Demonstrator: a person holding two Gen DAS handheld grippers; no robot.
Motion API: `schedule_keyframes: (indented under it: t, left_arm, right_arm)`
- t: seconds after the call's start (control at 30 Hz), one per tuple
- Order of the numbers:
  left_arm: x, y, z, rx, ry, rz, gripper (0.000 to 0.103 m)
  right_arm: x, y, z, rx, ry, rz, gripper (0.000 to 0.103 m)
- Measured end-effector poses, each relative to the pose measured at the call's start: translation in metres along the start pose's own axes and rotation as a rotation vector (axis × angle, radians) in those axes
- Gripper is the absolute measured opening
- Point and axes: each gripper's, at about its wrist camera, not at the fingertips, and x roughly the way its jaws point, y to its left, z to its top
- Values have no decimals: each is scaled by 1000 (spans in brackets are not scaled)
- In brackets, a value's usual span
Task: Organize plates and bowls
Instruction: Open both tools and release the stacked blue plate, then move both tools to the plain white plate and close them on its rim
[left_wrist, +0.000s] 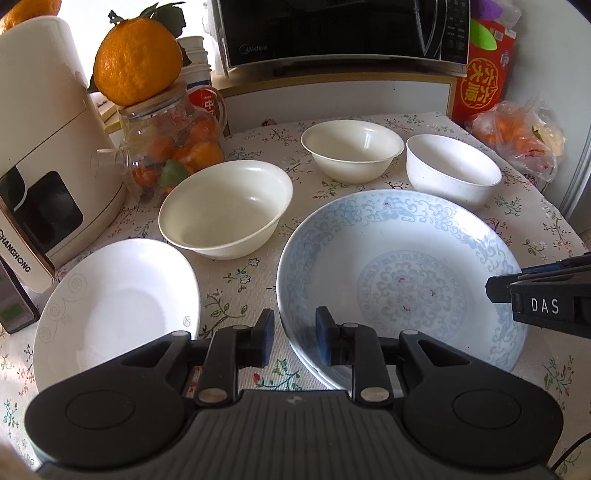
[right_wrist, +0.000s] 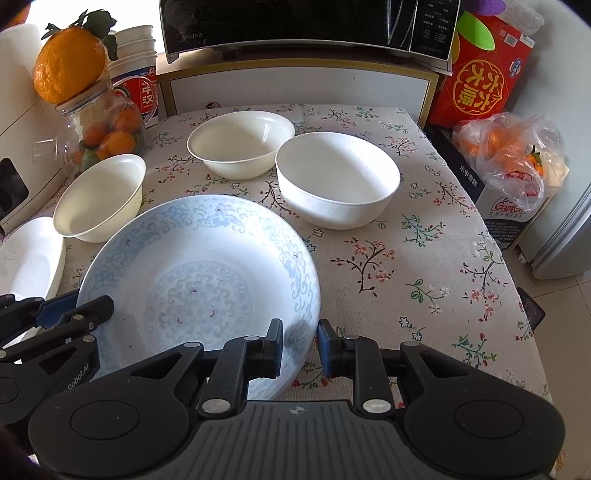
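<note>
Behind your plate (right_wrist: 199, 280) crowd three bowls (right_wrist: 337, 179); your left gripper (left_wrist: 294, 338) and right gripper (right_wrist: 300, 349) straddle its rim, unclenched.

On the tabletop (right_wrist: 424, 258) the patterned plate (right_wrist: 199, 280) lies nearest, with a plain plate (left_wrist: 114, 310) just to its left. Behind them stand three bowls (left_wrist: 225, 208) (left_wrist: 351, 149) (left_wrist: 452, 170) in a loose row, and a microwave (left_wrist: 332, 29) sits farther back, a jar (left_wrist: 173, 144) at far left.

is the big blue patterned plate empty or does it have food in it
Empty. The blue patterned plate shows its printed centre bare in both wrist views; nothing lies in it.
</note>
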Motion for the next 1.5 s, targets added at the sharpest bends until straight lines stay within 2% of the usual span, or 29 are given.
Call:
schedule_keyframes:
  t: [0.07,0.1,0.13,0.27,0.33,0.47,0.53,0.73,0.93,1.2,1.37,1.5]
  left_arm:
    - [-2,3,1,-4,6,-4,26]
    - [-3,5,2,-5,9,-6,26]
    - [-4,8,3,-8,12,-7,29]
    - [-10,20,5,-28,39,-23,41]
    - [-13,26,7,-39,49,-36,48]
    - [-21,39,10,-55,65,-49,60]
    - [-25,46,10,-56,64,-44,70]
    - [-32,73,14,-76,71,-27,84]
    - [-35,104,18,-113,74,15,95]
    - [-29,147,9,-177,69,113,99]
    - [-17,174,-1,-286,108,102,98]
    - [-7,192,-10,-396,136,77,95]
  right_arm:
    - [-2,-1,1,16,11,13,24]
    - [-4,-1,2,27,18,19,32]
    - [-6,-1,3,38,24,22,39]
    - [-14,1,9,55,20,50,45]
    - [-18,2,11,66,16,62,56]
    - [-28,6,16,89,4,97,65]
    - [-33,8,19,103,-3,122,70]
    - [-40,26,25,114,5,217,79]
    - [-39,55,32,111,16,302,82]
    - [-26,94,43,134,63,432,82]
    - [-4,105,45,246,117,536,82]
    - [11,116,45,317,136,574,81]
